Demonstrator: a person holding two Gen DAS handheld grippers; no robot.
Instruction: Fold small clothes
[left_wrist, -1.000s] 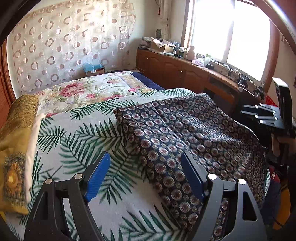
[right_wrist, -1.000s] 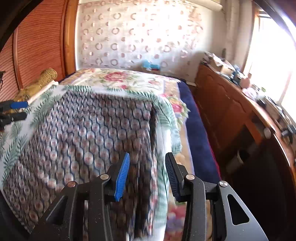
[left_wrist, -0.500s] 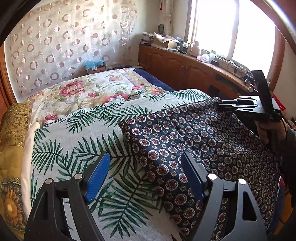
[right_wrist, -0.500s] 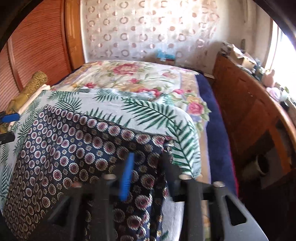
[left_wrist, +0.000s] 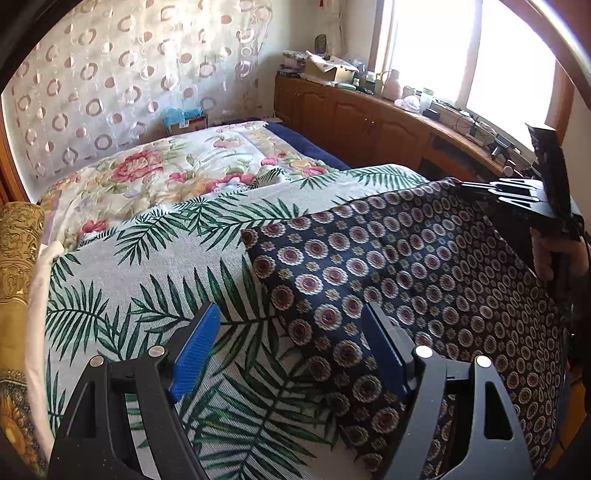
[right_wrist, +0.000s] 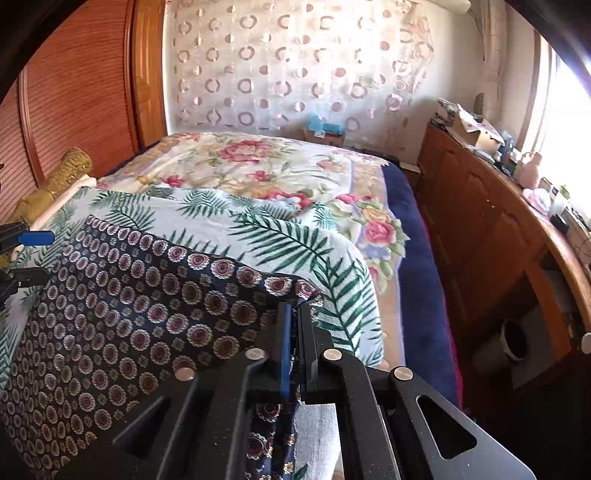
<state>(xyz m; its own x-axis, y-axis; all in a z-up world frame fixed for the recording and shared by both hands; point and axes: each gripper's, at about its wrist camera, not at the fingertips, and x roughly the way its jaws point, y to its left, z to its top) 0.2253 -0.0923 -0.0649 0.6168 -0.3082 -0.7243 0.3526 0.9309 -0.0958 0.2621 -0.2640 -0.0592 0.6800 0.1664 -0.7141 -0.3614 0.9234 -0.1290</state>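
A navy garment with round medallion print (left_wrist: 406, 280) lies spread on a palm-leaf sheet (left_wrist: 147, 266) on the bed. My left gripper (left_wrist: 290, 310) is open and hovers over the garment's left edge, its right finger above the cloth and its left finger above the sheet. Nothing is between its blue pads. My right gripper (right_wrist: 291, 308) is shut on the garment (right_wrist: 147, 314) at its far right corner, with the cloth pinched between the pads. In the left wrist view the right gripper (left_wrist: 463, 187) holds that corner slightly raised, a hand behind it.
A floral quilt (right_wrist: 251, 162) covers the far half of the bed. A gold bolster (left_wrist: 18, 251) lies along the left side. Wooden cabinets (right_wrist: 480, 229) with clutter on top run along the right under a window. A dark blue blanket edge (right_wrist: 417, 258) hangs beside the bed.
My right gripper moved forward to the garment's far right corner and closed on it. My left gripper slid forward and nearer the garment's left edge, still open.
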